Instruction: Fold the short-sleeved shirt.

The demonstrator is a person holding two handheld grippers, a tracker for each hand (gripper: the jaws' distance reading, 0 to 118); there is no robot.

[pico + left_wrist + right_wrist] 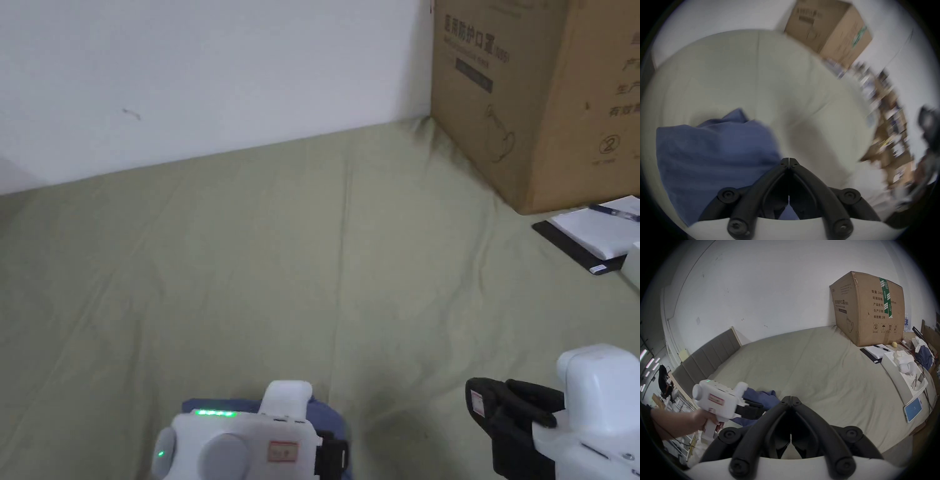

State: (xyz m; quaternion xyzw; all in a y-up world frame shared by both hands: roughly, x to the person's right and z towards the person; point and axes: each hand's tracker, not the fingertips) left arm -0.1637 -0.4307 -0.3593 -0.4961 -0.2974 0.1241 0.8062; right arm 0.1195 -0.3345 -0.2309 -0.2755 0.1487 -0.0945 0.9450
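While the shirt [761, 396] is bunching on the bed [312, 262], left tongs [788, 160] are hovering nearest; both tongs, right tongs [791, 398] included, are closed, empty.

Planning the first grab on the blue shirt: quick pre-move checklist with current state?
1. Shirt on the bed, bunched, not flat: not ok.
2. Left gripper shut with nothing between the tips, needs opening: not ok.
3. Right gripper shut, empty, off the shirt: not ok.
4. Bare sheet beyond the shirt for spreading: ok.
5. Cardboard box and notepad stand apart from the shirt: ok.
6. Collar or sleeve location: cannot tell.
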